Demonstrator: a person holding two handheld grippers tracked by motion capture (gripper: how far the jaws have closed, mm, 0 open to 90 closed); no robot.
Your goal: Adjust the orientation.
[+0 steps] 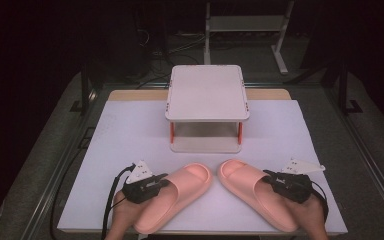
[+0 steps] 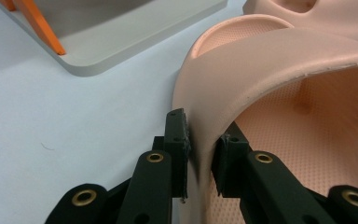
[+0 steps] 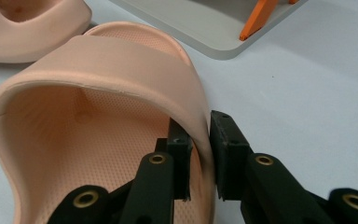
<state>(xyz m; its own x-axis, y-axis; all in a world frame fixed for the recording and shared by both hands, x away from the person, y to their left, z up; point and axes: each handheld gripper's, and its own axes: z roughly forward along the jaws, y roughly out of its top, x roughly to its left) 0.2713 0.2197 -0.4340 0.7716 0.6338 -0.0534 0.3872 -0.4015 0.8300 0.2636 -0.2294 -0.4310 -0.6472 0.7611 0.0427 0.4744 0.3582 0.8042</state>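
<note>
The counter carries a grey two-tier rack with nothing on it at the far edge's middle. Along the near edge lie two pink slippers, toes almost touching. The left gripper pinches the left slipper strap's outer side; the right gripper pinches the right slipper likewise.

Bright table, dark room beyond.
Lit evenly from above in the high view: white table cover bright with no glare, only soft shadow under the small shelf, floor and background sunk in near black. Slightly soft and grainy throughout. In both gripper views, pale bluish cast on the cover, sharp on the black fingers and slipper strap, blurring toward the far top edge.
</note>
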